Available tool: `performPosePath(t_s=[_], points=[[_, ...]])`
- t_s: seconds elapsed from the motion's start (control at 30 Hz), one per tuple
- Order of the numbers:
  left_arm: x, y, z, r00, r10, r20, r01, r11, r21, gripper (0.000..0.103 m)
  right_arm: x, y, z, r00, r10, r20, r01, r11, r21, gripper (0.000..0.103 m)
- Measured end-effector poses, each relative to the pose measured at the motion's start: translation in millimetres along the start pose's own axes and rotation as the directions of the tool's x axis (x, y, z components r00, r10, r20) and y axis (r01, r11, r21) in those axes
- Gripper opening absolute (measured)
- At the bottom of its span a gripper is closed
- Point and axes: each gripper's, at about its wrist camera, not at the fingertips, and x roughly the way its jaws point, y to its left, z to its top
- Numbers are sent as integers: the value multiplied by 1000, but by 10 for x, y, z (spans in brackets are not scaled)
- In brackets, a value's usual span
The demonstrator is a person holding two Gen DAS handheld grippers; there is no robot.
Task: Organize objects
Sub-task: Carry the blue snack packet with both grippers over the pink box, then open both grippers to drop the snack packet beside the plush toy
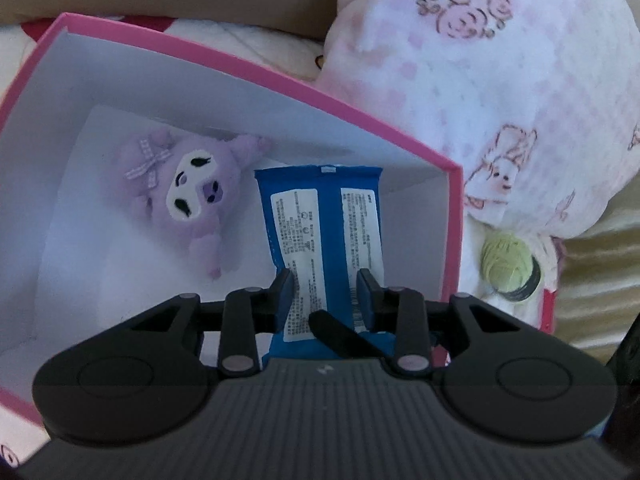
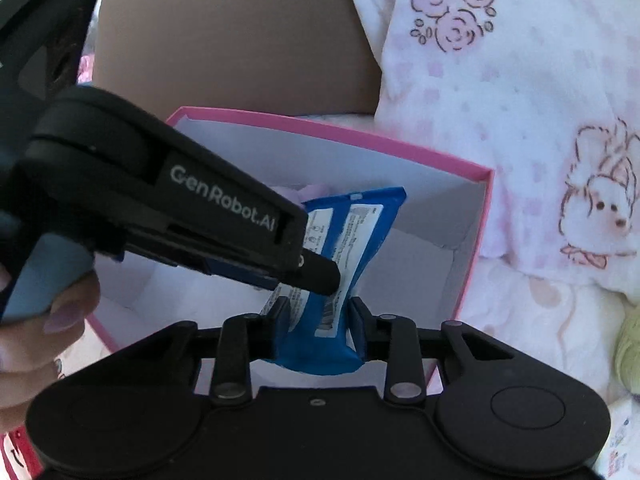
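A blue snack packet (image 1: pixel 320 216) with white label panels hangs over a pink box (image 1: pixel 248 66) with a white inside. My left gripper (image 1: pixel 325 288) is shut on the packet's near part. My right gripper (image 2: pixel 318 314) is shut on the same packet (image 2: pixel 344 240), squeezing it near its lower end. The left gripper's body crosses the right wrist view, its fingertip (image 2: pixel 320 274) against the packet. A purple plush toy (image 1: pixel 188 184) with a white face and a bow lies on the box floor to the left of the packet. In the right wrist view only a scrap of the plush (image 2: pixel 310 191) shows.
A pink-and-white floral pillow (image 1: pixel 500 92) lies right of the box, also in the right wrist view (image 2: pixel 520 100). A brown board (image 2: pixel 236 40) stands behind the box (image 2: pixel 472 208). A pale green yarn ball (image 1: pixel 506 266) sits by the box's right wall. The bedding (image 1: pixel 600 276) is cream.
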Motion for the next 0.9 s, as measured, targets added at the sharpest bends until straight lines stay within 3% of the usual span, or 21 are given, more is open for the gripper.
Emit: performPosePath(t_s=[0.1,0.2,0.3,0.4,0.53,0.67,0.9], points=[[58,63,37,1000,-25,-14,25,1000,-14,32,15,-44,64,999,17,-37,-17,1000,8,37],[65,95,37,999,-50,-22,50,999,-15,30,39,43,64,999,-16,-49,12,998,-68,36],[59,68,25,995,-96,-25,95,995,-19,30,97,144,40,994,87,-73,-93,992,-80,26],[51,11,11,998,-55,-7,55,998,2,30,204,215,21,997,30,-72,-37,995,-94,22],[-48,109,-15,999,-32,14,32,999,4,30,194,30,-29,993,79,-89,-82,996,-39,22],[-66,195,-31,1000,22,13,-22,1000,20,30,129,-30,-35,996,61,-71,-66,996,-67,18],[102,201,-129,980,196,-22,-193,978,81,32,-117,-119,-92,997,70,-37,-73,991,-111,21]])
